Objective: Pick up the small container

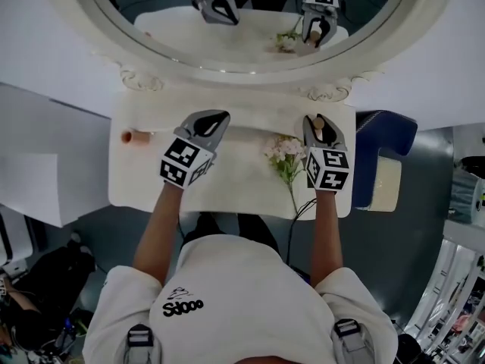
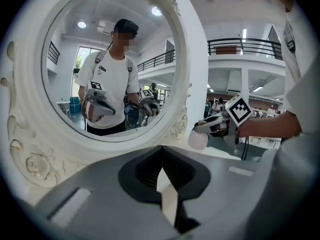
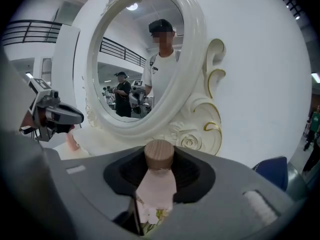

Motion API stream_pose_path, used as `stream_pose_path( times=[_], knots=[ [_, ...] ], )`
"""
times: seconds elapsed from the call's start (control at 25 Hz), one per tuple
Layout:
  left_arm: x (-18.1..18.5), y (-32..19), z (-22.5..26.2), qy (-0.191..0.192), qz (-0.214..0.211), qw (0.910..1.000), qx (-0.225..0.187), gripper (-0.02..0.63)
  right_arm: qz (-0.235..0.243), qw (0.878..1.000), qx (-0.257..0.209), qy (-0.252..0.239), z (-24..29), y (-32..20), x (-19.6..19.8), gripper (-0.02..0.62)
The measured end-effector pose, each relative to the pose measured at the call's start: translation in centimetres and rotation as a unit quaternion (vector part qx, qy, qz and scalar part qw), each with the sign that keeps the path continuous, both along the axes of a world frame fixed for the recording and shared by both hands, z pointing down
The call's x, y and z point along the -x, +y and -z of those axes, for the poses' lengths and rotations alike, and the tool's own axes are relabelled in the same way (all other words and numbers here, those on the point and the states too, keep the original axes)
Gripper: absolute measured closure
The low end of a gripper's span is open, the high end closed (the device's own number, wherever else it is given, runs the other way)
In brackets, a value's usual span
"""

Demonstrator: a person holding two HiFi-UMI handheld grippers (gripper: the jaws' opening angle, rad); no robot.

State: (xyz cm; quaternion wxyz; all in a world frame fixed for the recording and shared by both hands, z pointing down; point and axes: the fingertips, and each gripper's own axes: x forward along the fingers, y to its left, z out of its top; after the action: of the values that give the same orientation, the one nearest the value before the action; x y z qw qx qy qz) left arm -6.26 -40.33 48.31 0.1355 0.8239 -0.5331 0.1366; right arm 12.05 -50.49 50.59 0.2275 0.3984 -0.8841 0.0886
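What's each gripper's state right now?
Left gripper: closed, empty.
Right gripper: closed on the small pale-pink bottle with a round wooden cap.

The small container (image 3: 154, 188) looks like pale pink, half-clear glass or plastic, and its cap (image 3: 159, 155) looks like light matt wood. The mirror frame (image 3: 194, 59) is white, glossy and carved; the right gripper (image 3: 159, 170) has a smooth matt grey plastic shell.
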Motion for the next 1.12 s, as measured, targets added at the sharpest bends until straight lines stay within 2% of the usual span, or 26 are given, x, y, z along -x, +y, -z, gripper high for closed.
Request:
stream_pose_path(
  times=[0.52, 1.12],
  knots=[
    [-1.0, 3.1, 5.5, 0.001, -0.054, 0.9964, -0.065, 0.589, -0.057, 0.997, -0.051, 0.0, 8.1, 7.0, -3.1, 0.465],
    [-2.0, 8.4, 10.2, -0.001, -0.123, 0.9838, -0.131, 0.588, -0.093, 0.991, -0.095, -0.023, 13.9, 17.4, -2.7, 0.465]
  ],
)
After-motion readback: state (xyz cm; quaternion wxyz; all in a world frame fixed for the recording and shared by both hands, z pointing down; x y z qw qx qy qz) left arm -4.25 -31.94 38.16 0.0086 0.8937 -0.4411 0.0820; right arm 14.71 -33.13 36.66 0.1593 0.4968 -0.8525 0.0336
